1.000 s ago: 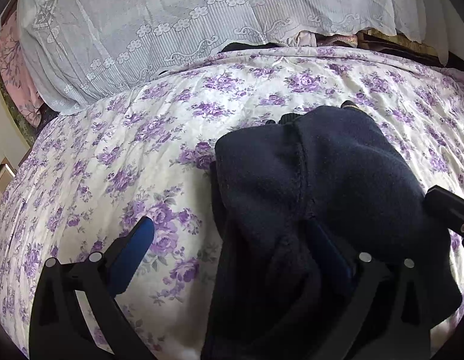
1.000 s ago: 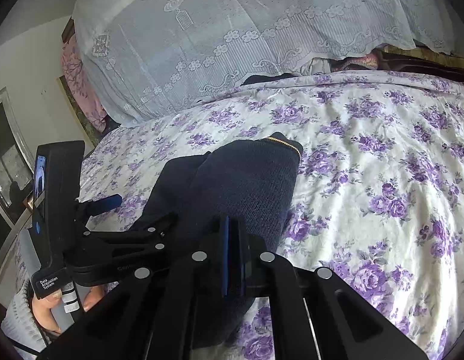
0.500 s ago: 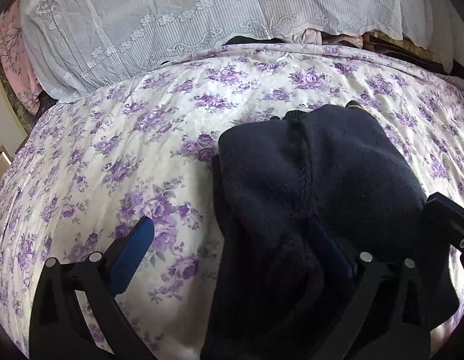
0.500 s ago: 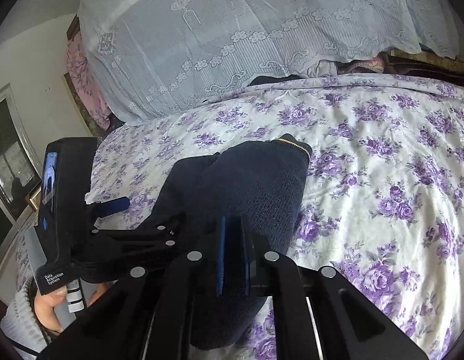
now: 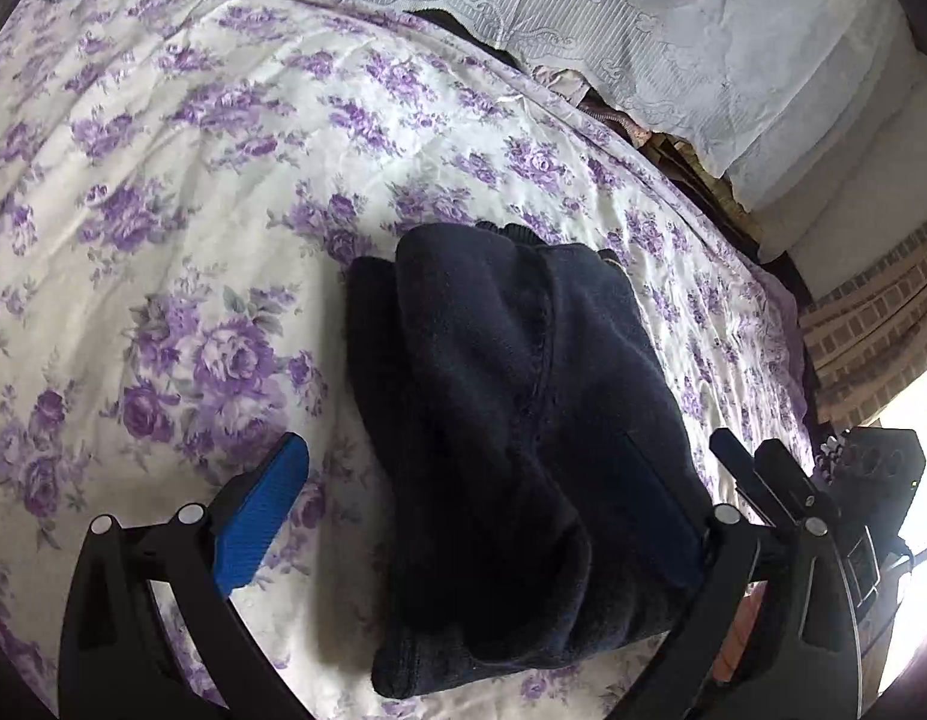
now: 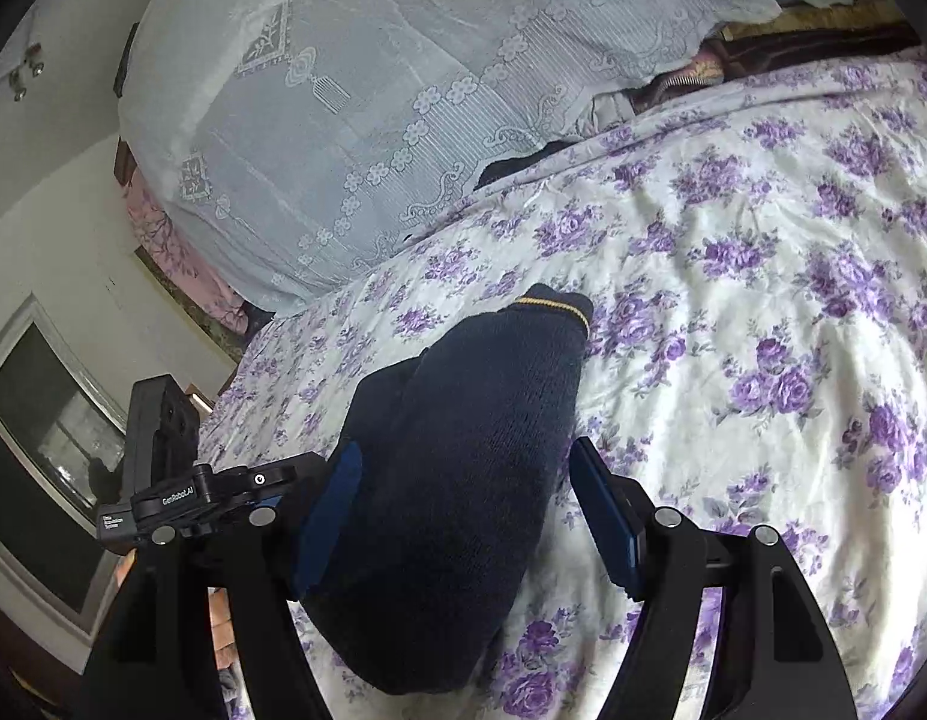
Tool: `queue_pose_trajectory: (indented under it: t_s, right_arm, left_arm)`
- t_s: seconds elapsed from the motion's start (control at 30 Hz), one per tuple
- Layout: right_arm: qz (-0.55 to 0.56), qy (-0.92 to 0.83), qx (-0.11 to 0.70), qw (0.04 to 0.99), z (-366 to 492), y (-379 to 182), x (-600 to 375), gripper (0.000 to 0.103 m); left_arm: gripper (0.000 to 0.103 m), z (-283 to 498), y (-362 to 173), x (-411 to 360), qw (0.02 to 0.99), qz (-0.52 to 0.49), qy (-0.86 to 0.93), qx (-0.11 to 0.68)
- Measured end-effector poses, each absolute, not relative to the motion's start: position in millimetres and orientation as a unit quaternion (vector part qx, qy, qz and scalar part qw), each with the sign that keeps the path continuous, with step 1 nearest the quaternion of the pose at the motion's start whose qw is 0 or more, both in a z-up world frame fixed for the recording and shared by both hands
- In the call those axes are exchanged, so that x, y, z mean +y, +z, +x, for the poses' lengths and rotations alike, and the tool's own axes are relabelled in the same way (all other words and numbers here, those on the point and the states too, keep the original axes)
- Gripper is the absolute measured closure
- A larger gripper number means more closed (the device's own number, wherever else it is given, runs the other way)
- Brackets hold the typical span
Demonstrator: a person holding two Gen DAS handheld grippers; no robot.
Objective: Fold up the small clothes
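The dark navy garment (image 5: 523,420) lies bunched in thick layers on the flowered bedspread (image 5: 193,210), near the middle of the bed, its gold-trimmed cuff (image 6: 553,304) pointing toward the lace-covered pillows (image 6: 373,90).

Our left claw (image 5: 469,504) is spread wide. Its left blue pad (image 5: 259,519) sits over bare bedspread, and its right pad (image 5: 655,510) lies against or partly under the cloth; we cannot tell whether it bears on the fabric, but it is not pinching anything. Our right claw (image 6: 463,510) is also wide open, its two pads flanking the near end of the garment with cloth between them and no grip on it.

We judge the fold to be only roughly made, with the layers heaped rather than flat.

The risks from here:
- Knit this thick tends to spring back, so with neither claw holding it the upper layer could slide off and undo the fold.
- If a pad is caught under a layer, drawing that claw away could drag the cloth with it.
- Closing a claw low could pinch the bedspread along with the garment and pull the bedding up.
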State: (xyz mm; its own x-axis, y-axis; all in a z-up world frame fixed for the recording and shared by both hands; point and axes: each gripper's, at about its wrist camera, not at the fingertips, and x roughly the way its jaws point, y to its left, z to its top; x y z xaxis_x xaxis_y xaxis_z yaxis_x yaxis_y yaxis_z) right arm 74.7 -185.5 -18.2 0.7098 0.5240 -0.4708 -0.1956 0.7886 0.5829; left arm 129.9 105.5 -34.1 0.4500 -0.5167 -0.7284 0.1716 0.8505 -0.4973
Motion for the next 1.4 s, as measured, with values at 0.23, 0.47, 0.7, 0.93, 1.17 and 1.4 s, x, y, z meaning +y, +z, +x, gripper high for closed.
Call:
queue_pose_trajectory:
  t_s: [0.23,0.47,0.7,0.93,1.17,1.4]
  right_arm:
    - [0.298,0.217,0.349,0.862,83.3,-32.7,-188.3,0.03]
    - [0.316,0.199,0.4,0.837,121.3,-64.3,-161.1,0.045]
    - [0.295,0.179,0.336,0.877,67.1,-20.0,-183.3,0.054]
    - [0.275,0.125,0.287,0.909,-61.2,40.2,-252.0,0.054]
    - [0.267,0.039,0.269,0.925,-205.3,74.4,-354.4,0.054]
    - [0.24,-0.053,0.271,0.931,-309.5,75.4,-424.1,0.053]
  left_arm:
    - [0.005,131.2,-39.6,92.3,0.799,-0.188,-0.277,0.5]
    - [0.021,129.2,-55.6,52.9,0.816,-0.127,-0.257,0.502]
    - [0.055,87.7,-19.5,36.0,0.84,-0.129,-0.291,0.439]
    - [0.055,-3.8,25.8,-42.0,0.832,-0.096,-0.365,0.407]
    - [0.053,-94.5,49.4,-155.4,0.786,-0.044,-0.464,0.407]
    - [0.05,-164.8,35.6,-257.9,0.717,0.001,-0.541,0.439]
